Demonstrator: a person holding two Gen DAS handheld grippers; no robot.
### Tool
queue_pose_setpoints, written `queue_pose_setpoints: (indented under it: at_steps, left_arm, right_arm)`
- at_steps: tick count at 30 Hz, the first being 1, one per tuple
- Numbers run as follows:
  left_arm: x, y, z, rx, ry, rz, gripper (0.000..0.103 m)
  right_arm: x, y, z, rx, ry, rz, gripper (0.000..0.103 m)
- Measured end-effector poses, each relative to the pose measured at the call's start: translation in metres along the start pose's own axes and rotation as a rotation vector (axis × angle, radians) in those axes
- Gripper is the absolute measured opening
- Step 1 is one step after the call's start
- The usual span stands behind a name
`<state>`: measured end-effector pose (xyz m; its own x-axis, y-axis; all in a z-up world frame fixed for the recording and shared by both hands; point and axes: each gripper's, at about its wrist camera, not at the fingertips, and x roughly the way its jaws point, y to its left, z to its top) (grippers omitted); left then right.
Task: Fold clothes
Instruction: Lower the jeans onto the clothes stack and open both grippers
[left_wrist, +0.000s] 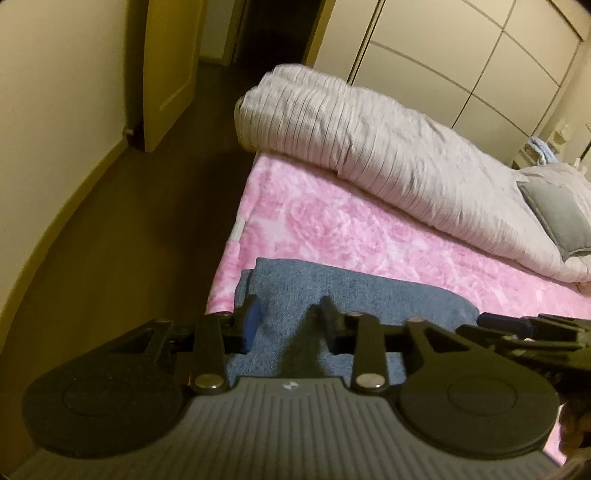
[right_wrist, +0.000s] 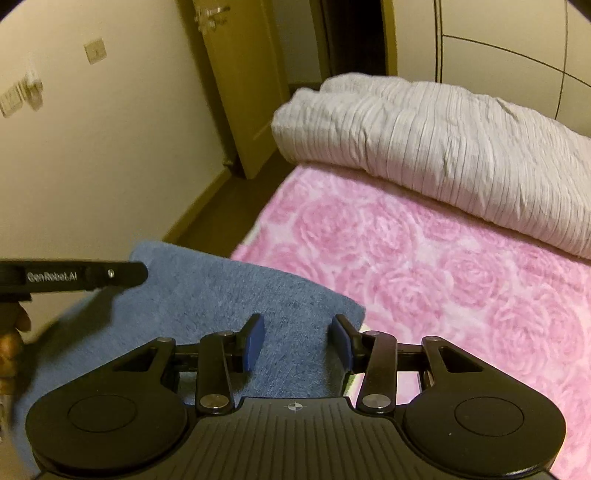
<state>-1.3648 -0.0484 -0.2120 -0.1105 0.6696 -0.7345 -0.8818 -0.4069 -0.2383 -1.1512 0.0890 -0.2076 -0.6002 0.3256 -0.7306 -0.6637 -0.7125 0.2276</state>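
Blue clothing (left_wrist: 332, 295), a piece of fuzzy fabric, is seen lying flat at the near left corner of the bed, on the pink rose-patterned blanket (left_wrist: 351, 229). Its left side is laid right along the bed's left edge, beside the dark floor (left_wrist: 147, 229). The left gripper (left_wrist: 290, 317) is held above the cloth with its blue-padded fingers (left_wrist: 253, 319) spread wide; nothing is gripped between them. The right gripper (right_wrist: 297, 341) is likewise held over the cloth's right end, fingers (right_wrist: 255, 343) parted wide and nothing held. In the right wrist view, the side of the left gripper is seen at the left, over the cloth. A rolled grey-white striped duvet (right_wrist: 443, 147) is piled along the far side of the bed, well apart from the cloth. A grey pillow (left_wrist: 557, 218) is seen at the right edge.
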Motion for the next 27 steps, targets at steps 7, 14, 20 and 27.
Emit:
queue_pose_setpoints:
  at_steps: [7, 14, 20, 27]
  left_arm:
    - [-0.079, -0.014, -0.045, 0.023, 0.007, -0.026, 0.016]
    - [-0.087, -0.015, -0.104, -0.004, 0.053, 0.047, 0.021]
    - [-0.084, -0.014, -0.113, -0.056, 0.057, 0.098, 0.024]
    - [-0.109, -0.035, -0.124, -0.073, 0.044, 0.164, 0.022]
  right_arm:
    - [-0.083, 0.026, -0.038, -0.011, -0.004, 0.097, 0.044]
    - [-0.092, 0.052, -0.089, -0.108, 0.092, 0.089, 0.044]
    - [-0.076, 0.065, -0.111, -0.216, 0.108, 0.048, 0.044]
    - [-0.108, 0.067, -0.122, -0.172, 0.073, 0.050, 0.044]
